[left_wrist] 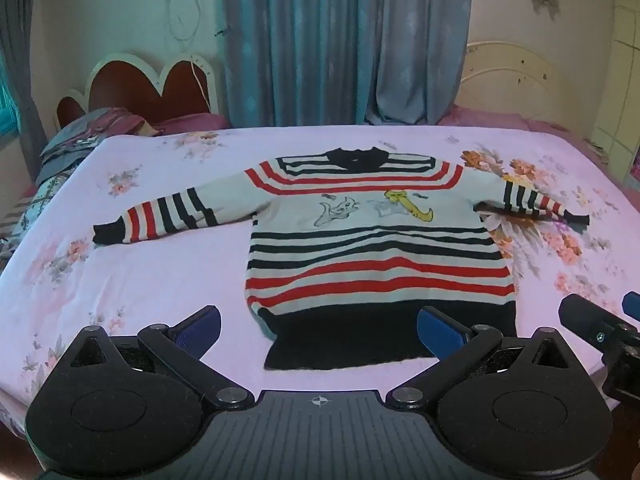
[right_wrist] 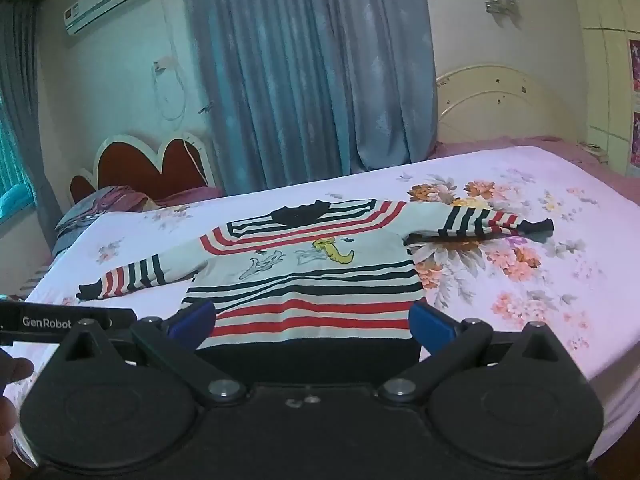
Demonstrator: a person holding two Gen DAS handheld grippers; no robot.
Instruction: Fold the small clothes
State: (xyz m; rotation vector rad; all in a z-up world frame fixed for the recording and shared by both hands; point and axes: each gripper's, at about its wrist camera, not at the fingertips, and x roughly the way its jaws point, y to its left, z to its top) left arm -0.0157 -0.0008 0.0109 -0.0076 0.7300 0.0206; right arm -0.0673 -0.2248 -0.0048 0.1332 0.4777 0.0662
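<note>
A small striped sweater (left_wrist: 376,248) (right_wrist: 308,280), white with red and navy bands and a cartoon print, lies flat and face up on the bed. Both sleeves are spread out sideways: the left sleeve (left_wrist: 160,216) (right_wrist: 132,276) and the right sleeve (left_wrist: 532,200) (right_wrist: 492,220). My left gripper (left_wrist: 318,330) hovers open just before the navy hem (left_wrist: 360,340), nothing between its blue pads. My right gripper (right_wrist: 312,326) is open too, its pads standing on either side of the hem (right_wrist: 312,350) without pressing it. Part of the right gripper (left_wrist: 600,324) shows at the left view's right edge.
The bed wears a pink floral sheet (left_wrist: 140,280) (right_wrist: 540,300). A pile of bedding (left_wrist: 76,140) lies at the far left by a heart-shaped headboard (left_wrist: 152,88). Blue curtains (right_wrist: 308,72) hang behind, and a cream headboard (right_wrist: 504,100) stands at the far right. A hand (right_wrist: 12,372) shows at left.
</note>
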